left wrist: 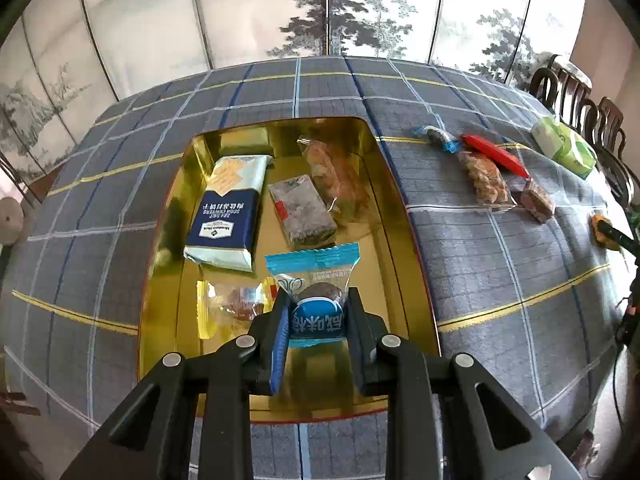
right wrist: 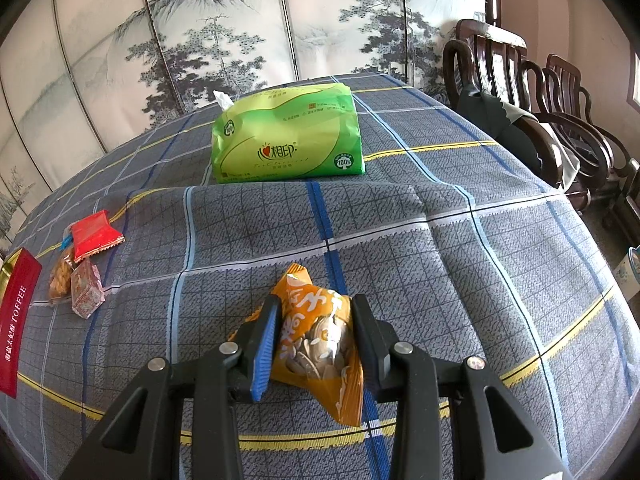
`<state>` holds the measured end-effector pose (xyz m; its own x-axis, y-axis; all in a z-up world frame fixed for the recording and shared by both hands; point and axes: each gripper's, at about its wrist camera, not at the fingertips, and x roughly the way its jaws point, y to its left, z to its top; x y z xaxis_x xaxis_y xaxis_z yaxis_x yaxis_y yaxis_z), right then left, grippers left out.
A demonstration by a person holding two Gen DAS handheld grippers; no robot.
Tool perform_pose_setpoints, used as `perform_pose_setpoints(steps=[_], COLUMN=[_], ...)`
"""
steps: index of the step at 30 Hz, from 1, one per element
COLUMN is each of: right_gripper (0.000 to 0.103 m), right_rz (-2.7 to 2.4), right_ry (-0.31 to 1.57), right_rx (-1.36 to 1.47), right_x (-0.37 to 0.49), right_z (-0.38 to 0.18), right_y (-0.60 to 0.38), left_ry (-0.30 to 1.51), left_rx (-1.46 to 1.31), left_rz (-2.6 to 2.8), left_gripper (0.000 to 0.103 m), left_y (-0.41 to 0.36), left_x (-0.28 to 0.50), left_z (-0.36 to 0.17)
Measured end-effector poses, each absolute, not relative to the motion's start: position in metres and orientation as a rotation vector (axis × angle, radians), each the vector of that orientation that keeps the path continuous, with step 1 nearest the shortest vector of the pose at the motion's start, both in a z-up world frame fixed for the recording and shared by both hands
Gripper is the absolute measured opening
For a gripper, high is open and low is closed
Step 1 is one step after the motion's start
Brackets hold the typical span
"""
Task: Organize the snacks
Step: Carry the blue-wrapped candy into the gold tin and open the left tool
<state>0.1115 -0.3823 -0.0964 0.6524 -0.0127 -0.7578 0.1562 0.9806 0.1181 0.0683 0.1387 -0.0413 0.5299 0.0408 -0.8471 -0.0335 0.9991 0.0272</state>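
My left gripper [left wrist: 316,312] is shut on a blue-and-clear snack packet [left wrist: 314,280] and holds it over the near end of an open gold tin [left wrist: 404,216]. Inside the tin lie a blue-and-white cracker pack [left wrist: 228,212], a dark cake in clear wrap [left wrist: 302,210] and an orange snack bag [left wrist: 336,176]. In the right wrist view my right gripper [right wrist: 314,328] is shut on an orange seed packet [right wrist: 316,340] just above the plaid tablecloth [right wrist: 440,264]. Loose snacks lie at the left there: a red packet [right wrist: 94,236], a pink-wrapped piece [right wrist: 86,288] and an orange bag [right wrist: 60,272].
A green tissue pack [right wrist: 288,136] stands at the far middle of the table. The tin's red lid [right wrist: 16,320] rests at the left edge. Dark wooden chairs [right wrist: 520,92] line the right side. A painted folding screen [right wrist: 240,20] stands behind the table.
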Motion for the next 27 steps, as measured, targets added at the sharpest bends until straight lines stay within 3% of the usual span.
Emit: perform_pose_setpoints(steps=[21,24,27], right_gripper=[0.036,0.036,0.036], right_rz=[-0.098,-0.098,-0.099], right_ry=[0.857,0.857,0.857], right_rx=[0.176,0.175,0.175], right_x=[0.112,0.112,0.112], right_z=[-0.096,-0.096,-0.096], right_y=[-0.381,-0.381,-0.381], left_ry=[1.021,1.011,0.985], left_rx=[0.044,0.050,0.064], left_rz=[0.089,0.101,0.126], left_gripper=[0.028,0.036,0.053], left_y=[0.140,0.140,0.141], left_x=[0.075,0.075,0.073], left_z=[-0.053,-0.052,-0.049])
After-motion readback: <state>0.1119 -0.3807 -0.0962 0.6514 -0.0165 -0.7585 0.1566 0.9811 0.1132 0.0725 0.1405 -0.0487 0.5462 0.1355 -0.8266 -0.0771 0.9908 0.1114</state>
